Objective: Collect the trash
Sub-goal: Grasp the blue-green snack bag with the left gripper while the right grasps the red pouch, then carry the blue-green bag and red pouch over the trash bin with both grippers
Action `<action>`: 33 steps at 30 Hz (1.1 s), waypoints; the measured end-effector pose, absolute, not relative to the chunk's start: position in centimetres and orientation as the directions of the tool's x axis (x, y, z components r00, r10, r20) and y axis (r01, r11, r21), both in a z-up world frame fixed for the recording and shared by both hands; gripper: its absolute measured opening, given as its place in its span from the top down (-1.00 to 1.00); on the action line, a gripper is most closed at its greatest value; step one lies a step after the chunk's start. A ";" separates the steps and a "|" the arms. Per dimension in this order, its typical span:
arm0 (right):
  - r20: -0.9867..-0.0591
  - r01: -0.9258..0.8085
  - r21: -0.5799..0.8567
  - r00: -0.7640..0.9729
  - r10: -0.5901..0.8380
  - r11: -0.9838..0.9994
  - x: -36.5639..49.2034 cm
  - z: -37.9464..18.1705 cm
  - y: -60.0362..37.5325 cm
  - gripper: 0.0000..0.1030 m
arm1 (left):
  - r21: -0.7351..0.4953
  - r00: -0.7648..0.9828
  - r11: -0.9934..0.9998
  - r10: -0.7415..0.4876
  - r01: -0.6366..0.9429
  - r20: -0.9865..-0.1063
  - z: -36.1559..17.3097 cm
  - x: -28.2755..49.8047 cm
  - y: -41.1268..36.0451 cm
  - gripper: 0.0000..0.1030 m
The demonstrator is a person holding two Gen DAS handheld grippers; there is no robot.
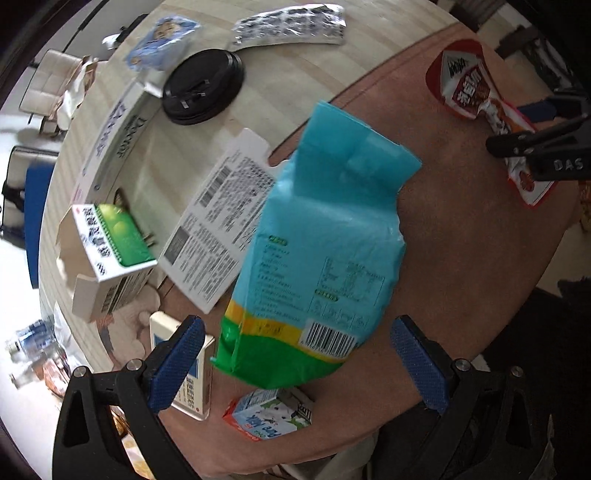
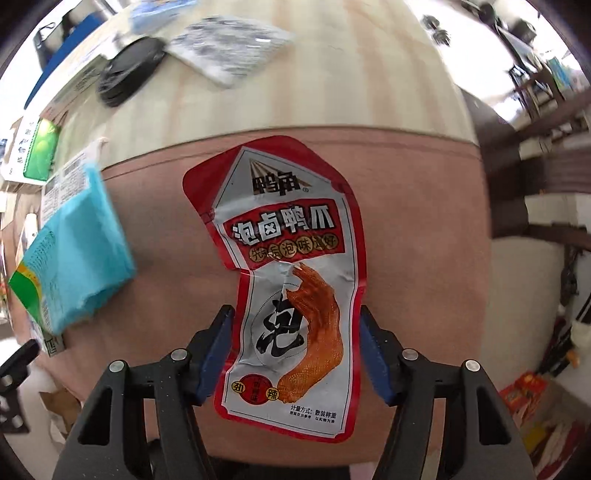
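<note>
While the left fingers [image 1: 301, 363] gape around the teal bag [image 1: 317, 251], right fingers [image 2: 297, 352] flank the red wrapper [image 2: 291, 280]

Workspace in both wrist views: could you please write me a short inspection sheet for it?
Surface: pale wood table, brownish mat on its near part.
Job's things: red snack wrapper flat on the mat; teal bag beside it, overlapping a flattened printed box.
Clutter: black lid, green-and-white carton, milk carton, foil wrapper.
Grippers: left gripper open, straddling the teal bag's end; right gripper pads at the wrapper's edges, grip unclear.
Cables: nothing seen.
Surroundings: white chair beyond the table.
</note>
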State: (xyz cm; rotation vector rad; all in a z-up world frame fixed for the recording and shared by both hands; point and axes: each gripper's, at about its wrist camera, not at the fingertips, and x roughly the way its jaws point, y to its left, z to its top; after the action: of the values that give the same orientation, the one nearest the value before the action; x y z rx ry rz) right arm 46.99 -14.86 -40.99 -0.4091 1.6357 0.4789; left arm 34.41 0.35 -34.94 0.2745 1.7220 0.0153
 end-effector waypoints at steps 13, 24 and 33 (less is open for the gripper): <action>-0.995 -0.552 0.011 -0.089 -0.046 0.834 46.1 -41.0 -14.3 -0.41 | 0.105 -0.243 0.994 0.106 0.016 -0.964 -38.5 36.8 0.1 -0.78; -0.991 -0.611 0.022 -0.116 -0.062 0.791 44.2 -40.2 -16.0 -0.23 | -0.046 -0.178 0.800 -0.189 -0.598 -0.966 -39.7 31.9 -0.5 -0.77; -0.995 -0.657 -0.008 -0.070 -0.072 0.754 42.9 -40.4 -15.3 -0.29 | 0.003 -0.129 0.841 -0.079 -0.541 -0.989 -39.0 31.8 -4.2 -0.67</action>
State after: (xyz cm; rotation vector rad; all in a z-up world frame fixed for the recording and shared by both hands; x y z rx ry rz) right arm 42.94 -15.33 -40.42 -0.6017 1.5885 0.5322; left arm 31.79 -4.17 -39.00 -0.4885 1.6711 0.4242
